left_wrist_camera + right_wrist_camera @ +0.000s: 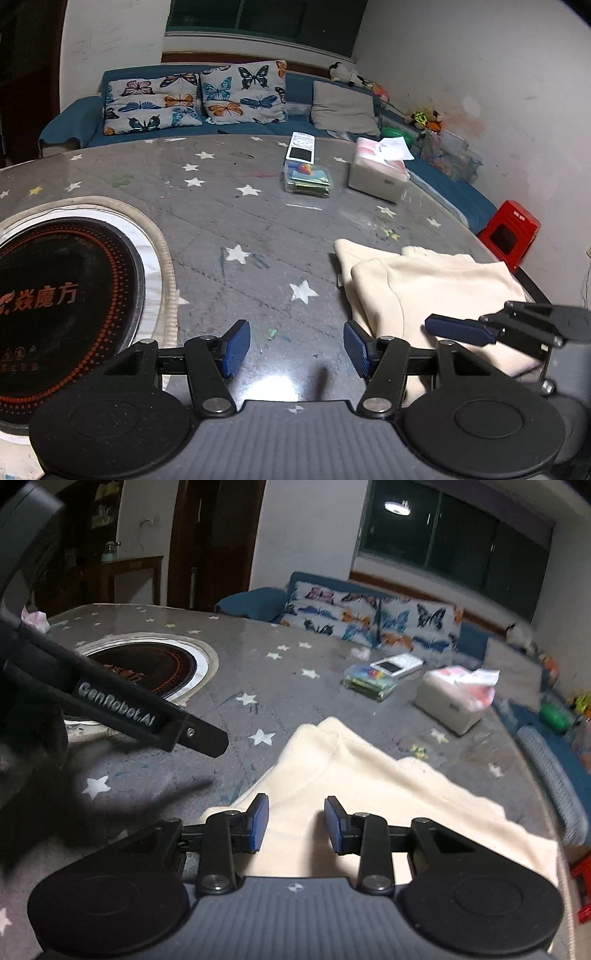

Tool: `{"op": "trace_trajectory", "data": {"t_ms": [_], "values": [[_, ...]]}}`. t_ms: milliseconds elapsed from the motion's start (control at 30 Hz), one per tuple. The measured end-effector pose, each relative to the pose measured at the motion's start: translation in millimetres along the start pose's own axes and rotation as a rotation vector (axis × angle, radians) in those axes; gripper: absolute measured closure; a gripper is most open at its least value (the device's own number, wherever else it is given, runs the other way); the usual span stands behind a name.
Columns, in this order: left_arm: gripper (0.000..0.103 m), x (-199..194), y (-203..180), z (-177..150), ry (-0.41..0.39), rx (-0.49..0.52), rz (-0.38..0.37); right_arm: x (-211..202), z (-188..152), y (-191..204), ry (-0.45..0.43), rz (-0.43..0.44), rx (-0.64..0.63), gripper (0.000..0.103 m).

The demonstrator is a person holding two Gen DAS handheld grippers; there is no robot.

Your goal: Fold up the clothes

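Jaws of the left gripper (297, 349) stand apart over bare table (229, 225), nothing between; the folded cream garment (436, 291) lies by the right edge. From the right wrist, the right gripper (296, 823) hangs open above that garment (369, 797), pads clear of it.

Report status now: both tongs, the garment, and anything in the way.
Left tongs open, empty, over bare table. Right tongs open above cream garment, not gripping. Garment folded, flat. Nothing in the way.
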State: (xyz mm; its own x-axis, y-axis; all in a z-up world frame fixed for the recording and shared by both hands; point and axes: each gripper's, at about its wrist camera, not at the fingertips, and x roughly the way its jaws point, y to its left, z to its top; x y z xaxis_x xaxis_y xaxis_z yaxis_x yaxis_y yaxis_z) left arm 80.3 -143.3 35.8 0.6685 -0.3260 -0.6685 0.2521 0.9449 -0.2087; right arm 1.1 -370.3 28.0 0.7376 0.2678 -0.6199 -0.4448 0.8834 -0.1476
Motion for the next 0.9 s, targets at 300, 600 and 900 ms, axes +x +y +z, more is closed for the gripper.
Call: {"op": "trace_trajectory", "data": {"t_ms": [300, 600, 900], "values": [[0.044, -6, -15, 1, -0.011, 0.012, -0.047, -53, -18, -17, -0.059, -0.033, 0.136, 0.07], [0.044, -3, -44, -6, -0.007, 0.069, -0.105, -79, -70, -78, -0.03, -0.23, 0.375, 0.07], [0.044, 11, -49, -18, 0.041, 0.09, -0.089, -92, -80, -111, -0.061, -0.25, 0.476, 0.07]]}}
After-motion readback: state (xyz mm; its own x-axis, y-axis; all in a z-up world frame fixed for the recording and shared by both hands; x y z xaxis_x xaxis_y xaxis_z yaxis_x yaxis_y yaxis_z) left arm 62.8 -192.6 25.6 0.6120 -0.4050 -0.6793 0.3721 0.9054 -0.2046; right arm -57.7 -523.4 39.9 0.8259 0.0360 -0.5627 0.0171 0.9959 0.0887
